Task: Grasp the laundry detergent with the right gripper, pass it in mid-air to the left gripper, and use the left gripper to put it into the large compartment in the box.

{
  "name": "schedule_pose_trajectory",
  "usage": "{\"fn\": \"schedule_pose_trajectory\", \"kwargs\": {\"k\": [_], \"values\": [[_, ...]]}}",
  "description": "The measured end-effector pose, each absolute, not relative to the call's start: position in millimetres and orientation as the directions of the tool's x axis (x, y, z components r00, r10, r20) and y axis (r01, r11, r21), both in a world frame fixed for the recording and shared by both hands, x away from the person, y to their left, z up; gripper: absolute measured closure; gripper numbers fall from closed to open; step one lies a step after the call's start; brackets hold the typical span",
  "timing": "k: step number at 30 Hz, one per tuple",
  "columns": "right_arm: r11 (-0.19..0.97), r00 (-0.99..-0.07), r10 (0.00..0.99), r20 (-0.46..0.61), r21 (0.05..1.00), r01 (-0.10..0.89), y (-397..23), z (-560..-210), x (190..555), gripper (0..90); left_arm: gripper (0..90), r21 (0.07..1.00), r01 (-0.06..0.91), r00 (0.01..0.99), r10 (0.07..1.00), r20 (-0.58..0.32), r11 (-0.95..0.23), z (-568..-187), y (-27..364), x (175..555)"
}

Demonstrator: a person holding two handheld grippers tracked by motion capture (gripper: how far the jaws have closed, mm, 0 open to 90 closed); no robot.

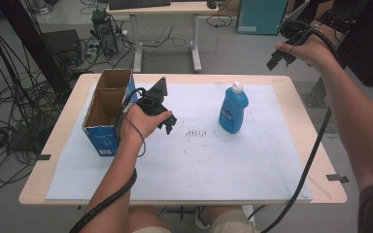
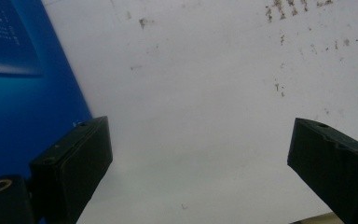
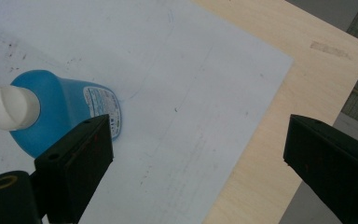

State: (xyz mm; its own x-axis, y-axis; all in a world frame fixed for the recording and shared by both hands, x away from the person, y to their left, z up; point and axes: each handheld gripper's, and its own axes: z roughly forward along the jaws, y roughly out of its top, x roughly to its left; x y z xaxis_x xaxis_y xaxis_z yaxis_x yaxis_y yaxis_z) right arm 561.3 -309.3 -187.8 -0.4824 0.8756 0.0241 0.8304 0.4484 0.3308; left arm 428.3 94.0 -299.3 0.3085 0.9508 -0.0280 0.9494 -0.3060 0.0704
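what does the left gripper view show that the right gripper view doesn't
The left gripper view has the blue side of the open cardboard box close beside its jaws, and a patch of brown specks on the sheet. The right gripper view has the blue plastic bottle with a white cap standing upright, plus the rounded corner of the pale wooden table. Both look down on the white sheet through open black jaws with nothing between them.
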Motion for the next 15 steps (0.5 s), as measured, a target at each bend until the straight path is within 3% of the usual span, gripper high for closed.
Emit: {"fn": "schedule_pose_trajectory", "kwargs": {"k": [15], "values": [[0.443, -0.483, 0.875, 0.030, 0.355, 0.824, -314.3, -186.5, 556.6, 6.5, 6.8, 0.090, 0.949, 0.307, 0.951, -0.024, -0.304, -293.1, 93.8, 425.1]]}}
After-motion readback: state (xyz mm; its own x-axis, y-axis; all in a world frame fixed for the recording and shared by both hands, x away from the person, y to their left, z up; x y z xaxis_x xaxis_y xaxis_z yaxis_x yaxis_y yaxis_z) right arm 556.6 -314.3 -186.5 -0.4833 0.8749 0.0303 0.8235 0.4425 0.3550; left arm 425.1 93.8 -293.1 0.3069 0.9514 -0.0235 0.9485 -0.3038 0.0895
